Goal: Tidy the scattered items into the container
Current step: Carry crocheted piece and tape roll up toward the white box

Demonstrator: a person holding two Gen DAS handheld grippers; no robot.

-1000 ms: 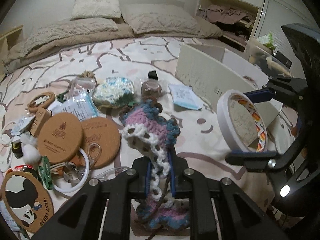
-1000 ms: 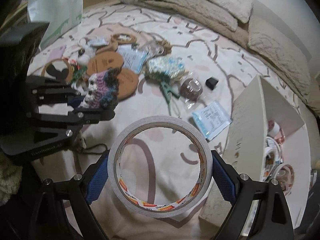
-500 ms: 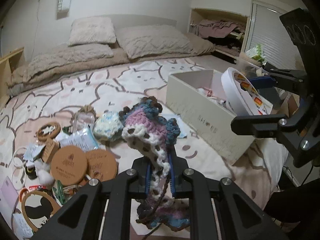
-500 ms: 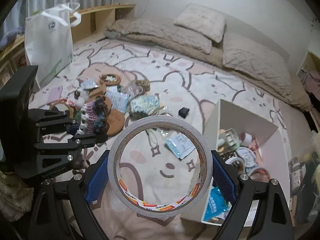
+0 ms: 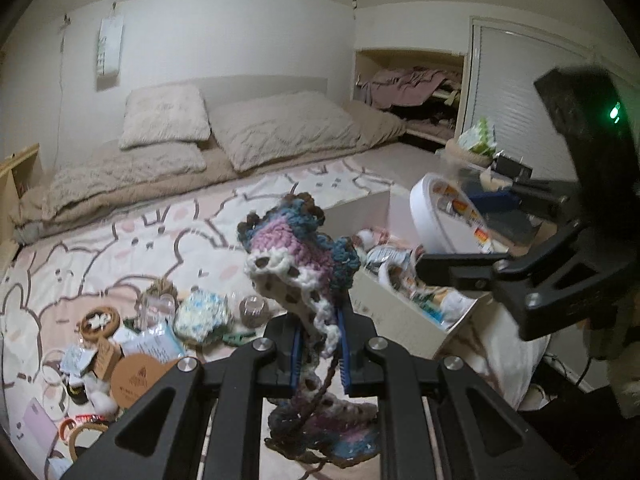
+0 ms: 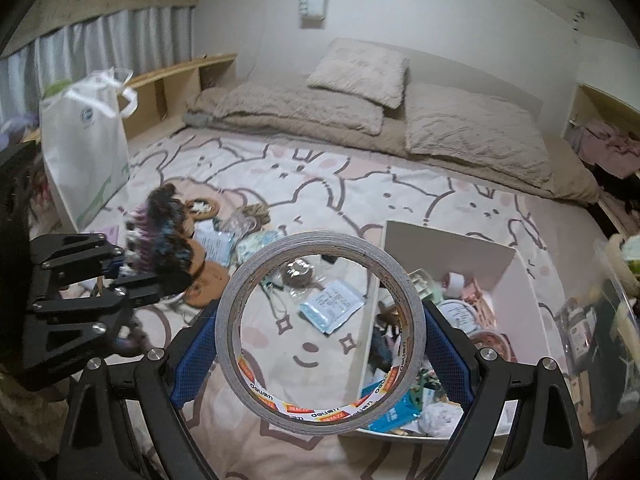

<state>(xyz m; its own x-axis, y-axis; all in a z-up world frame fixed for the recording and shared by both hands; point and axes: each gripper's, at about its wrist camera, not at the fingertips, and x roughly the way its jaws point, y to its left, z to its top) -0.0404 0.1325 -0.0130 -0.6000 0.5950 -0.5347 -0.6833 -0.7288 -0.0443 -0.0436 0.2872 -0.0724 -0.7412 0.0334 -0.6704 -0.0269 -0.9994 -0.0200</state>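
Observation:
My left gripper [image 5: 320, 344] is shut on a crocheted piece [image 5: 296, 248] of purple, blue and white yarn, held high above the bed. It also shows in the right wrist view [image 6: 160, 236]. My right gripper [image 6: 320, 336] is shut on a roll of tape [image 6: 276, 280], held above the near edge of the white box [image 6: 440, 240]. The tape roll [image 5: 436, 216] shows in the left wrist view over the box [image 5: 400, 312], which holds several small items. Scattered items lie on the bed: cork coasters [image 5: 136, 376], a plastic packet [image 6: 330, 306], a crocheted pouch [image 5: 202, 314].
Pillows [image 5: 280, 128] and a beige blanket lie at the head of the bed. A white shopping bag [image 6: 84, 152] stands at the bed's left edge. A shelf with clothes [image 5: 412, 88] and a clear bin [image 6: 612, 300] are to the right of the box.
Both grippers have risen and moved right toward the box with their loads. The tape roll now hangs over the box's near edge. The bed items look farther away.

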